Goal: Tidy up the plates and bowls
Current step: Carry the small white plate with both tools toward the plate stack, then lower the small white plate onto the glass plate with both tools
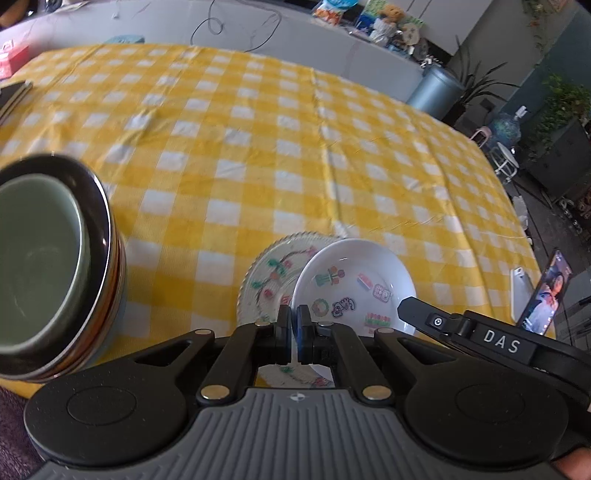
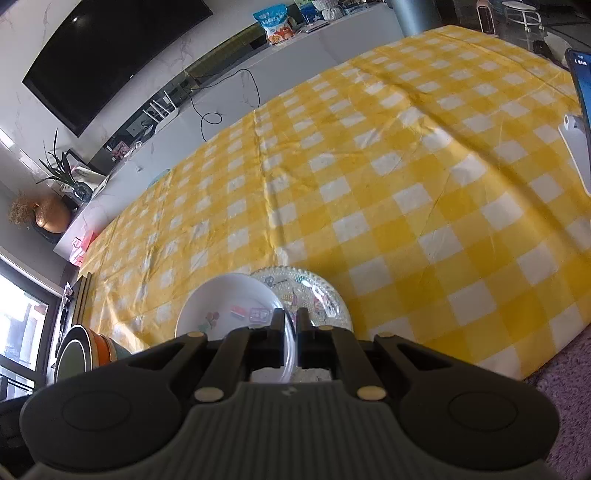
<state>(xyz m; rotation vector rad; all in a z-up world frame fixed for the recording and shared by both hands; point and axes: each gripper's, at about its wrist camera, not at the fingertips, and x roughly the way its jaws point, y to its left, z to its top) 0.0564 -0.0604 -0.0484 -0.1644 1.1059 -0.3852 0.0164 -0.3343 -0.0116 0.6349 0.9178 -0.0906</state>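
Bowl stack done; white plate, both tongs clamped on its rim, not yet seated on patterned plate.

You're in a home living room: behind the yellow-and-white checked tablecloth runs a long white marble-look console, above it a wall-mounted black flat television, on it a blue snack bag, and at its left end a spiky green potted plant.

White sticker-printed bowl tilted over patterned plate (stacked bowls leftward)
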